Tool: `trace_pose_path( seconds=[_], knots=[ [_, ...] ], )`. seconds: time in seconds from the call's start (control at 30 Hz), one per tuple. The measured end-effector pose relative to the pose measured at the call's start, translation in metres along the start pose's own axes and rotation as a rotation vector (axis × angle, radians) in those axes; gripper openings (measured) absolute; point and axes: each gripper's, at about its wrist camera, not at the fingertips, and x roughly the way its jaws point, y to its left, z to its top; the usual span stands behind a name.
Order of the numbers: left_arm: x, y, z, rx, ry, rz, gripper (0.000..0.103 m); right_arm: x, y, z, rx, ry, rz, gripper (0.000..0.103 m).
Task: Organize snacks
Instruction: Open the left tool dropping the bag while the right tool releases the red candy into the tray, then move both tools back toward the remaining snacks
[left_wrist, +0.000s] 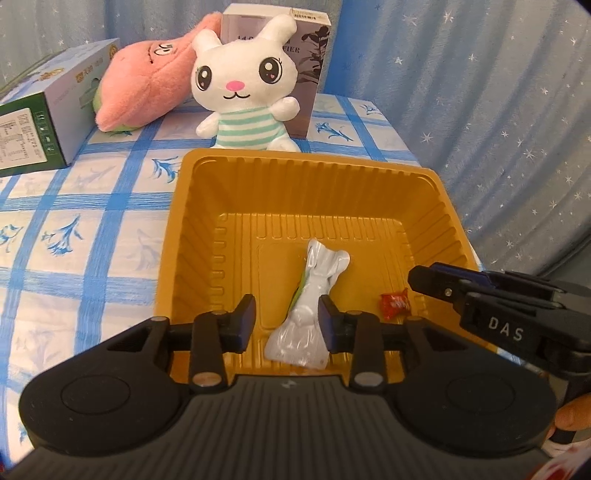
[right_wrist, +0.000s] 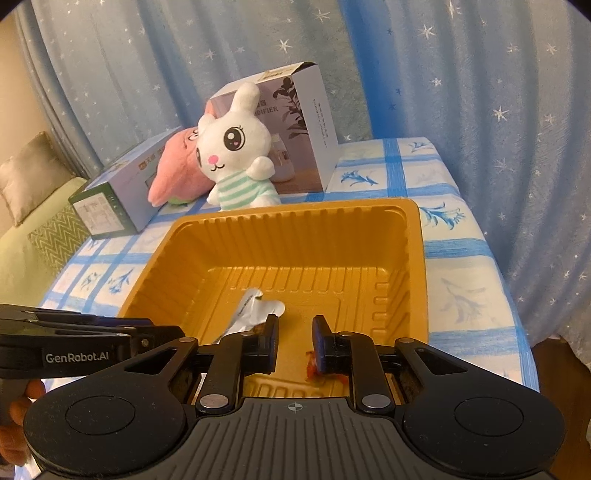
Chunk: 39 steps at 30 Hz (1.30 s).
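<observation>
On the checked cloth (left_wrist: 74, 229), both grippers (left_wrist: 288, 317) (right_wrist: 295, 341) hang parted inside the gold tray's (left_wrist: 306, 162) near rim.

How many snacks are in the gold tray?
2. A white packet lies in the middle of the gold tray; a small red candy lies near its right side. Grippers may hide more.
</observation>
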Motion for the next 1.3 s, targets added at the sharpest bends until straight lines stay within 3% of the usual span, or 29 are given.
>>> trace_pose_path(
  seconds=[0.07,0.13,0.2,0.33,0.73,0.83,1.3],
  knots=[
    [-0.010,0.000,-0.005,-0.005,-0.008,-0.007,0.036,-0.009,0.001,-0.004,-0.004,-0.010,0.002,0.034],
    [-0.021,0.000,-0.011,-0.010,-0.019,-0.008,0.037,-0.020,0.003,-0.009,-0.006,-0.025,0.004,0.052],
    [-0.033,0.000,-0.017,-0.013,-0.033,-0.009,0.039,-0.032,0.006,-0.013,-0.013,-0.044,0.010,0.055],
    [-0.059,0.000,-0.031,-0.028,-0.060,0.003,0.047,-0.055,0.011,-0.019,-0.023,-0.060,0.021,0.057],
    [-0.136,-0.004,-0.094,-0.072,-0.088,0.028,0.055,-0.123,0.030,-0.055,-0.060,-0.070,0.068,0.058],
    [-0.153,-0.004,-0.114,-0.087,-0.095,0.043,0.061,-0.136,0.035,-0.066,-0.071,-0.063,0.088,0.058],
    [-0.208,0.012,-0.194,-0.182,-0.096,0.120,0.061,-0.168,0.068,-0.117,-0.147,0.037,0.182,0.058]
  ],
)
